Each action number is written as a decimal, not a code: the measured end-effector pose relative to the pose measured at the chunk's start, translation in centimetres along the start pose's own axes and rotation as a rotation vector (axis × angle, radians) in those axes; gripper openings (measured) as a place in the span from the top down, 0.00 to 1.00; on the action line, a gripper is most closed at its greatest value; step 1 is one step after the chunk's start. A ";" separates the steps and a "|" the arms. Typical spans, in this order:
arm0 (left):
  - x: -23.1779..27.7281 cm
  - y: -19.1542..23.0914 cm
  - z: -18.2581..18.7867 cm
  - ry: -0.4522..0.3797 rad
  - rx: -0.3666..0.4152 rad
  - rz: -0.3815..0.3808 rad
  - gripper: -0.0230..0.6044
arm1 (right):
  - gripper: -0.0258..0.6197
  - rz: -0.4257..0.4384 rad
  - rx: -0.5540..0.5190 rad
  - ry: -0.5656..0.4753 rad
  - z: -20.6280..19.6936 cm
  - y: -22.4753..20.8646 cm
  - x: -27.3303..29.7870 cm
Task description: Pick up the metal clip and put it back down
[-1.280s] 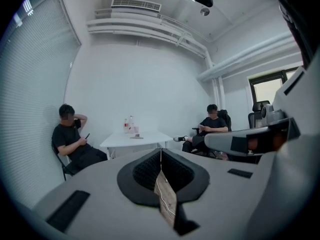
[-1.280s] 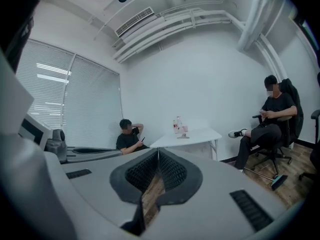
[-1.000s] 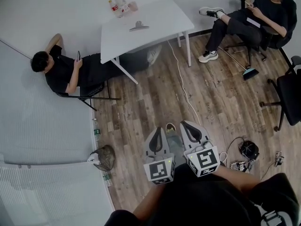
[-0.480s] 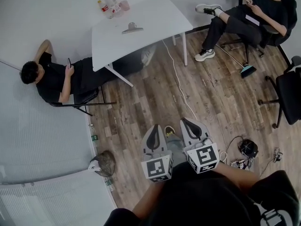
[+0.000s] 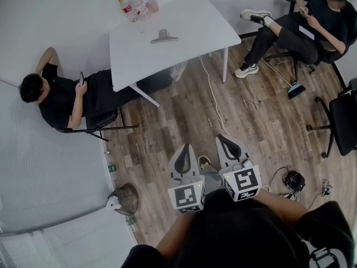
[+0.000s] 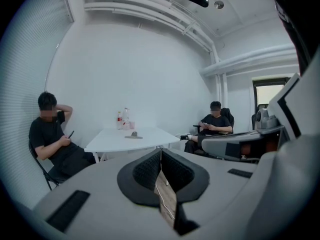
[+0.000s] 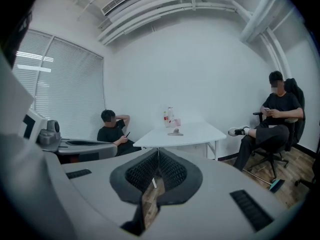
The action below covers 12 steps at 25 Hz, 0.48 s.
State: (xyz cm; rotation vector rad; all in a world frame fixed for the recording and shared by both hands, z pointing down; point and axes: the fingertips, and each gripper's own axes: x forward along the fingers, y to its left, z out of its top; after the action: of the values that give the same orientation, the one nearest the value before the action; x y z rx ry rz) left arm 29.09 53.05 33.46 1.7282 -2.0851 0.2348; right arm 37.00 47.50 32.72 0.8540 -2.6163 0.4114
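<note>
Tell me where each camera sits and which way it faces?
Head view: on the person's head, looking steeply down at floor, white table, the person's torso, left gripper and right gripper.
Left gripper view: on the left gripper, facing along its shut jaws toward the table.
Right gripper view: on the right gripper, same aim, jaws shut.
Shared: all three show the metal clip on the table.

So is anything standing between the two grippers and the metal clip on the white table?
Nothing visible does. Only open wooden floor with a thin white cable separates the left gripper and right gripper from the white table, and the silver metal clip lies alone mid-table, with the bottles behind it.
</note>
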 end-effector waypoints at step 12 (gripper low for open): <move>7.1 11.3 2.7 -0.006 -0.003 -0.005 0.93 | 0.93 0.017 -0.040 0.008 3.7 3.9 13.9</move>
State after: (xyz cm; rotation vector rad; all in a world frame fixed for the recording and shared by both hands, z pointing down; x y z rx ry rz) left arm 16.55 48.01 35.56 1.7344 -2.0843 0.2246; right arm 23.22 42.07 34.56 0.8166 -2.6171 0.3647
